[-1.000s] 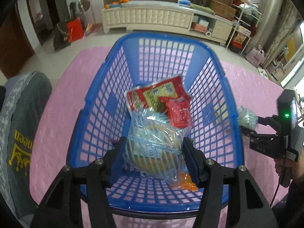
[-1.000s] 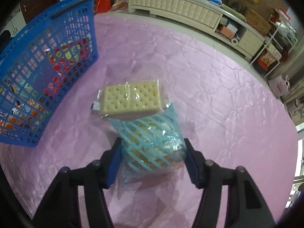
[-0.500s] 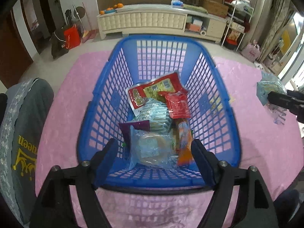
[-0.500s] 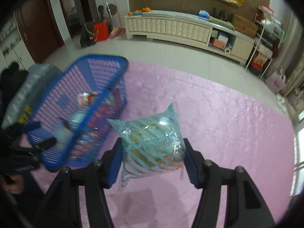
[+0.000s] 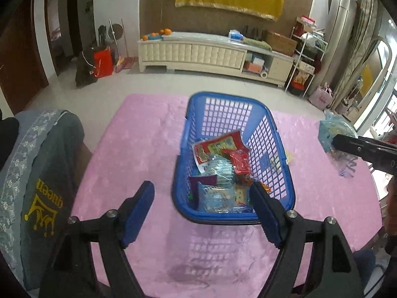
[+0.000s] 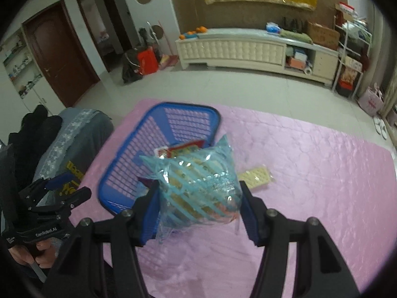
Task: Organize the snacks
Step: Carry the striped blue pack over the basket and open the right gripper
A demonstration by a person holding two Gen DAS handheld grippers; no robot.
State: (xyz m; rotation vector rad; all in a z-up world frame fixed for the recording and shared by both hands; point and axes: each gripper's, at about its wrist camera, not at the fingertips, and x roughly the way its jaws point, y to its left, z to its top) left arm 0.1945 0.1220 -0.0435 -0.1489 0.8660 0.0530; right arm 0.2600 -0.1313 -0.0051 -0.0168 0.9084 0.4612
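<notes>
A blue plastic basket (image 5: 280, 159) stands on the pink tablecloth (image 5: 139, 134) and holds several snack packs, among them a red pack (image 5: 218, 146) and a light blue striped pack (image 5: 215, 197). My left gripper (image 5: 202, 207) hangs open above the basket's near left corner with nothing between its fingers. My right gripper (image 6: 198, 209) is shut on a light blue striped snack bag (image 6: 198, 183), held in the air beside the basket (image 6: 151, 134). A cracker pack (image 6: 256, 175) lies on the cloth behind that bag. The left gripper (image 6: 59, 191) also shows at the left.
A chair back draped with grey clothing (image 5: 42, 173) stands at the table's left edge. Beyond the table are a tiled floor and a long white cabinet (image 5: 198, 52). A hand (image 6: 42, 253) grips the left tool's handle.
My left gripper let go of the striped pack into the basket, opened, and drew back and up. My right gripper lifted its striped bag off the cloth and carried it toward the basket.
</notes>
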